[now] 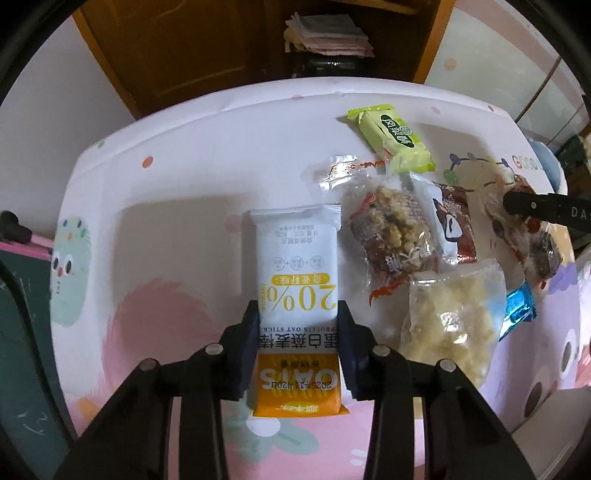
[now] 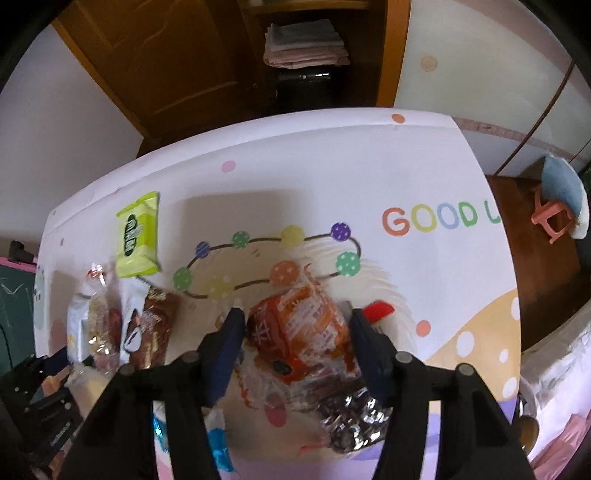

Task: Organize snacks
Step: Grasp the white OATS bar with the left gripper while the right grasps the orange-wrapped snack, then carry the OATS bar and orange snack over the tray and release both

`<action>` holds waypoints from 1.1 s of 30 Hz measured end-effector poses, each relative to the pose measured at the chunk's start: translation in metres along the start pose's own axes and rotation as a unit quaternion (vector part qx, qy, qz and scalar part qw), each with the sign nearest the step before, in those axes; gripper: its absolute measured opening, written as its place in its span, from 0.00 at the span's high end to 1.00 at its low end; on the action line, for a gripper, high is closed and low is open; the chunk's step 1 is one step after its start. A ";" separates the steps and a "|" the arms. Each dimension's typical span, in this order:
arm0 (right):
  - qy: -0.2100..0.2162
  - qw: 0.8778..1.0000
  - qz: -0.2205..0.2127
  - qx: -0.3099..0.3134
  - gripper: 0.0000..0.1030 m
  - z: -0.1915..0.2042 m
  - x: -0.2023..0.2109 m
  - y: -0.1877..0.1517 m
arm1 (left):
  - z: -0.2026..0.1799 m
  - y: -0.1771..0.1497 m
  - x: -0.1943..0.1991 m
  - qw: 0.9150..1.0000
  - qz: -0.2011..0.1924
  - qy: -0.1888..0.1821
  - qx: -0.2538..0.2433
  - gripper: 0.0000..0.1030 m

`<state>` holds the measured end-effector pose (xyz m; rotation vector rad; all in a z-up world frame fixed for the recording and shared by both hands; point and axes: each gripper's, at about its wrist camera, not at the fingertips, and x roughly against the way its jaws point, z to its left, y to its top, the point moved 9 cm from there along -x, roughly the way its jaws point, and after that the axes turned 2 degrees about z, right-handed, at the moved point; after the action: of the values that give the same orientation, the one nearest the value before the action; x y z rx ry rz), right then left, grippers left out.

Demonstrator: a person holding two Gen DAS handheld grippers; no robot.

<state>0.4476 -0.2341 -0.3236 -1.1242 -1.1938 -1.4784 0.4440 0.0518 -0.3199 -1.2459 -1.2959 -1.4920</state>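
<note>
Room: behind the worktop [image 1: 177,155] stands a brown wooden cupboard [image 1: 177,48] with folded cloths [image 1: 325,33] on a shelf.
Worktop: it wears a white and pink cloth with dots and funny faces.
Left view, snack in hand: the left gripper [image 1: 298,341] has its fingers shut on the sides of a white and orange oat bar [image 1: 297,288]. The bar lies long-ways, pointing away, left of the snack pile.
Left view, pile: just right of the bar lie a clear nut-cake pack [image 1: 391,236], a brown pack [image 1: 452,225], a bag of pale puffs [image 1: 454,325] and a green pack [image 1: 395,138] farther back.
Left view, tip: I think the bar is being lined up. Keep it flat and straight, set it down beside the pile, not on it. Squeeze softly so it does not bend or crack.
Right view, snack in hand: the right gripper [image 2: 295,332] has a finger on each side of an orange crinkly pack [image 2: 303,332]. They look close to it, but I cannot tell if they squeeze it.
Right view, near it: a shiny foil pack [image 2: 354,421] lies under the fingers, and a red bit [image 2: 378,310] peeks out on the right.
Right view, tip: the wrap looks slippery. Grab the fat middle, not the loose edge, and lift only that one pack.
</note>
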 end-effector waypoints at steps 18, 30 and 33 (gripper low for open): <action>0.025 0.992 -0.115 0.047 0.53 0.029 0.146 -0.062 | 0.005 -0.027 0.173 0.992 -0.127 0.012 0.004 0.66; -0.030 0.966 -0.240 0.090 0.53 0.043 0.285 -0.173 | -0.035 -0.126 0.286 0.982 -0.185 -0.038 0.002 0.64; -0.033 0.960 -0.263 0.087 0.53 0.043 0.306 -0.206 | -0.043 -0.151 0.297 0.979 -0.200 -0.046 -0.001 0.64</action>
<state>0.1953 -0.1951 -0.0534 -0.7715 -1.7282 -1.6884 0.2284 0.0474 -0.0627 -1.1089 -1.6819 -1.7270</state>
